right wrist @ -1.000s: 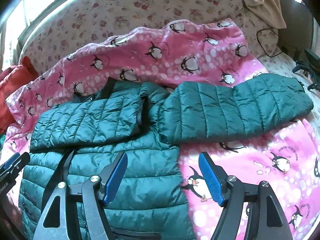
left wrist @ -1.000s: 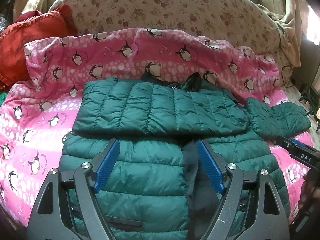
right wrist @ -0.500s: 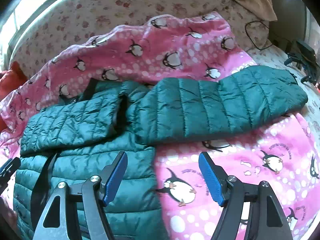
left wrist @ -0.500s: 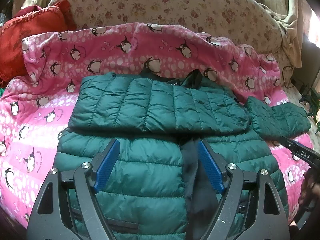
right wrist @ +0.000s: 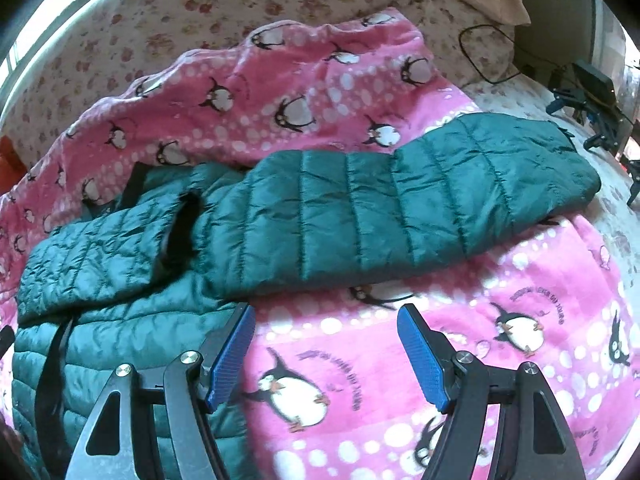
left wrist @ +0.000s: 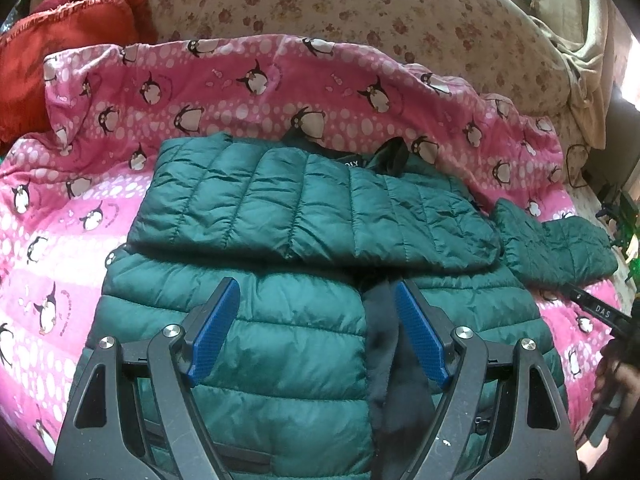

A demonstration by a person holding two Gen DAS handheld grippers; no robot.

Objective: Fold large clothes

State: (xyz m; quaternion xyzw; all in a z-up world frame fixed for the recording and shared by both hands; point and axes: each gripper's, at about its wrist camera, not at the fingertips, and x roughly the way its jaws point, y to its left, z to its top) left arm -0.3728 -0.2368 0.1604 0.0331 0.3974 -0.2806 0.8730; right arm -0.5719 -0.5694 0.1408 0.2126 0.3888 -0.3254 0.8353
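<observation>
While the green puffer jacket (left wrist: 304, 320) lies on the pink penguin blanket (right wrist: 500, 320) (one sleeve (left wrist: 304, 212) folded across its chest), the other sleeve (right wrist: 420, 208) stretches sideways. Left gripper (left wrist: 316, 332) and right gripper (right wrist: 326, 352) both hover with jaws apart, holding nothing.

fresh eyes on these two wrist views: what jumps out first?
The dark green quilted puffer jacket dominates, lying flat in the middle of the pink penguin-print fleece blanket, with one sleeve folded across its chest. The other sleeve stretches out sideways over the blanket in the right wrist view. Both the left gripper and the right gripper hang open above the fabric, holding nothing.
</observation>
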